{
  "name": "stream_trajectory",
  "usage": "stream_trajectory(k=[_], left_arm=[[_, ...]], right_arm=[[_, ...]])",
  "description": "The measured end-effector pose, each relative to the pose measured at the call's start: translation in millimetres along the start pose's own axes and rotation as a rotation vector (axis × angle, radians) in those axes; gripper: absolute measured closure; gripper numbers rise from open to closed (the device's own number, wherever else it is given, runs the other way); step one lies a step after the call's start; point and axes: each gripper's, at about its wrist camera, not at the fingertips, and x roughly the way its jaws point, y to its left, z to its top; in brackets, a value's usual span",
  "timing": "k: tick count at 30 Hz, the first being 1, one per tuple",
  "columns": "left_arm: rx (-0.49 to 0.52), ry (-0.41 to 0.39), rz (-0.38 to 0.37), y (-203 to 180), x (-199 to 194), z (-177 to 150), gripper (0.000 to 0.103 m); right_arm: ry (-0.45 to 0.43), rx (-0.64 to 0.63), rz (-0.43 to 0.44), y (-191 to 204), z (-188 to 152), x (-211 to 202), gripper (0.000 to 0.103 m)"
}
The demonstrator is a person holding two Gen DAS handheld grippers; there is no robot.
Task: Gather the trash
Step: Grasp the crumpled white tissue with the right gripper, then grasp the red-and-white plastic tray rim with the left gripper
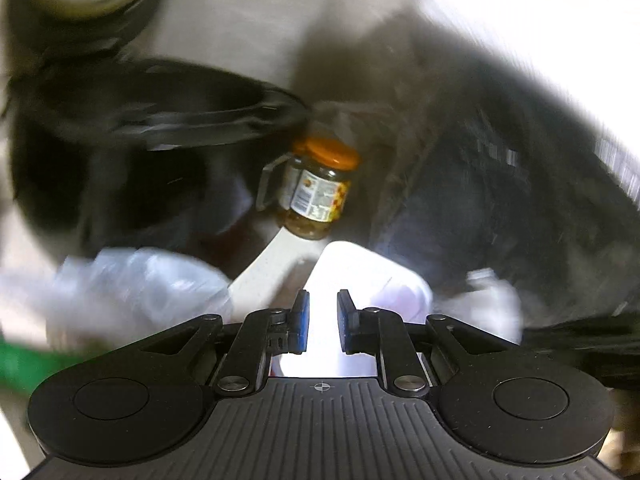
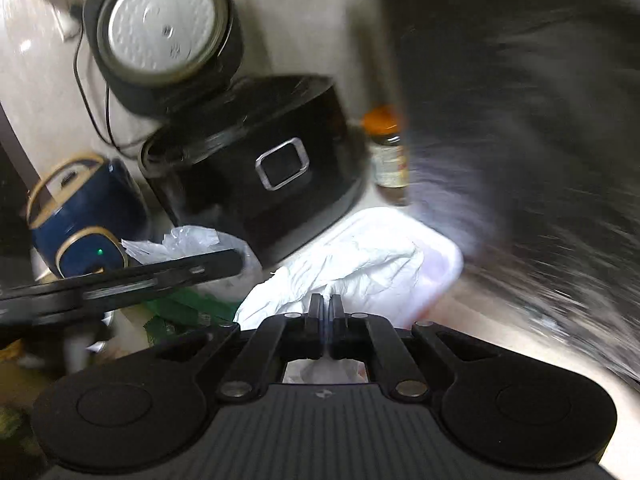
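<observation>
My right gripper (image 2: pixel 325 300) is shut on a peak of crumpled white paper (image 2: pixel 360 260), which lies over a white plastic container (image 2: pixel 444 264) on the counter. In the left wrist view my left gripper (image 1: pixel 323 296) hangs over that same white container (image 1: pixel 360 268). Its blue pads (image 1: pixel 303 320) stand a narrow gap apart and I see nothing pinched between them. A clear crumpled plastic bag (image 1: pixel 140 280) lies to its left, also seen as the plastic bag (image 2: pixel 192 244). Green wrappers (image 2: pixel 188 312) lie in front of it.
An open black rice cooker (image 2: pixel 260 160) with its raised lid (image 2: pixel 160 28) stands behind the paper. A glass jar with an orange lid (image 1: pixel 320 188) is beside it. A blue appliance (image 2: pixel 80 208) is at left. A large dark blurred mass (image 2: pixel 520 120) fills the right.
</observation>
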Motion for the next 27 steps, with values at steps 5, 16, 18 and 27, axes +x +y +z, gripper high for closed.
stream_trajectory(k=[5,16,18,27], left_arm=[[0.149,0.092,0.134,-17.6,40.2,-1.5,0.085],[0.082,0.188,0.147,-0.9,66.9,10.7,0.081],[0.077,0.19,0.16,0.3,65.3,11.8,0.081],[-0.024,0.171,0.036,0.0,46.4,16.9,0.081]], right_arm=[[-0.033,-0.002,-0.102,-19.7,-26.0,-42.2,0.101],[-0.006,0.121,-0.19,-67.7,-85.6,-60.6,0.101],[0.001,0.133,-0.185,-69.5,-90.6,-61.3,0.1],[-0.021,0.149,-0.176,-73.0,-100.5,-70.5,0.1]])
